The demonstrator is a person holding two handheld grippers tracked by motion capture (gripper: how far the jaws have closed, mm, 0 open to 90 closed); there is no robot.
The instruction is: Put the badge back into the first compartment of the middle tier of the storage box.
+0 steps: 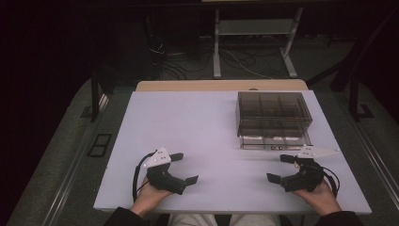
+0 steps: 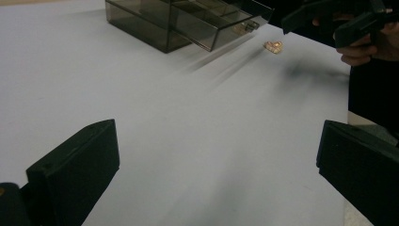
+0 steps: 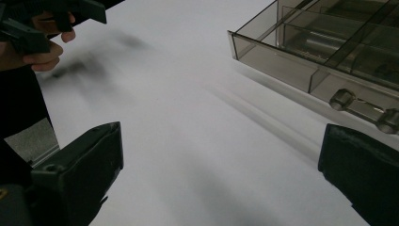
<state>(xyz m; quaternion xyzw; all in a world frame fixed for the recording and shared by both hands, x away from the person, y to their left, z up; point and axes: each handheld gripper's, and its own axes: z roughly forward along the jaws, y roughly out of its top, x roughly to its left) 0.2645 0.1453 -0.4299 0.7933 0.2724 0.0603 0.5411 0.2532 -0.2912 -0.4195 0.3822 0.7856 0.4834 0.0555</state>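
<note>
On the white table, high view: the left gripper and right gripper rest near the front edge, well apart, jaws spread wide and holding nothing. The smoked clear organizer box stands at the far right, just beyond the right gripper.

Left gripper view: both black jaws stand wide apart over bare tabletop. The box sits far ahead; a small copper-coloured part lies beside it.

Right gripper view: jaws wide apart, empty. The box's compartmented drawer lies ahead at right.

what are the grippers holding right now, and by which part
Nothing is held. The left gripper and right gripper both rest open on the table, with bare table between their jaws.
</note>
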